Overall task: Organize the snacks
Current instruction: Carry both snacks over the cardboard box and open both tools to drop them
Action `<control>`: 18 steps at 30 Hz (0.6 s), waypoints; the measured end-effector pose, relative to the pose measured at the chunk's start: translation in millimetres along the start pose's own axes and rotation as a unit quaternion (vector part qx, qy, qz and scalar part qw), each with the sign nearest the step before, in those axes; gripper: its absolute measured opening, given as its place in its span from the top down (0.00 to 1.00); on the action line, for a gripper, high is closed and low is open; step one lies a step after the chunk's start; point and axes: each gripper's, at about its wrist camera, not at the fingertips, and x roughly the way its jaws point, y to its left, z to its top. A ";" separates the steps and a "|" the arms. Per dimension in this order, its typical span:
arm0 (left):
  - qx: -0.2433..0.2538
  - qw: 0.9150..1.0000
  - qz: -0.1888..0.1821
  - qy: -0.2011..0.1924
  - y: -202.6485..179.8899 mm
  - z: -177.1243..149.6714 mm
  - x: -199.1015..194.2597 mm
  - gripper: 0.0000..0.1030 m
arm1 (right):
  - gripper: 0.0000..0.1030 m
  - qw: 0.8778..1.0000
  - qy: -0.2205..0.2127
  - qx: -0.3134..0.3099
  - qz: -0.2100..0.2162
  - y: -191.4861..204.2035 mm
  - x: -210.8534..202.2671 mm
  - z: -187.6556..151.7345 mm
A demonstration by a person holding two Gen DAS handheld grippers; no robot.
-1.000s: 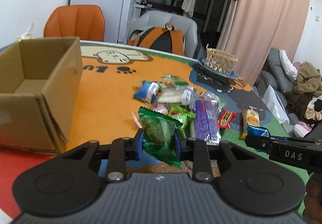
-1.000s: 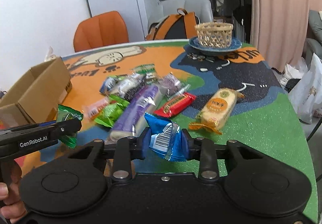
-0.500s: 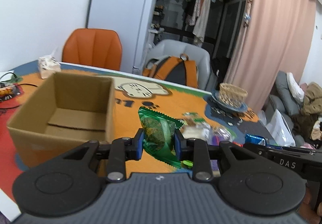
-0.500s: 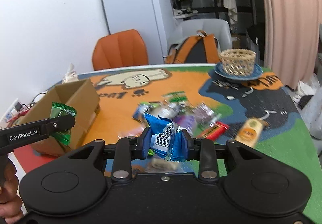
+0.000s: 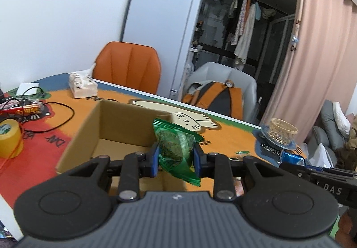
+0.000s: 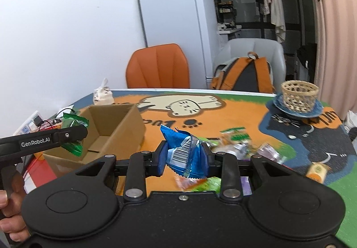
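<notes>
My left gripper (image 5: 175, 157) has its jaws pinched tight on a green snack packet (image 5: 174, 150), held in the air over the open cardboard box (image 5: 116, 127) at the left of the worktop (image 6: 245, 114). My right gripper (image 6: 184, 158) has its jaws clamped on a blue snack packet (image 6: 186, 154), raised above the near edge of the snack pile (image 6: 243, 145). The pile lies to the right of the box, and a wicker basket (image 6: 299, 95) on a blue plate sits at the far right.
</notes>
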 end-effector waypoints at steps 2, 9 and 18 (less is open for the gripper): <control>-0.005 1.000 0.005 0.000 6.7 1.8 1.7 0.72 | 0.69 1.000 0.000 -0.004 0.005 8.0 5.5 3.5; -0.018 0.999 0.026 0.000 34.1 13.7 13.1 0.72 | 0.69 0.999 -0.003 -0.014 0.032 33.1 26.2 18.8; -0.028 0.998 0.057 0.020 54.7 10.7 44.5 0.72 | 0.69 0.999 -0.003 -0.008 0.032 49.0 45.8 35.1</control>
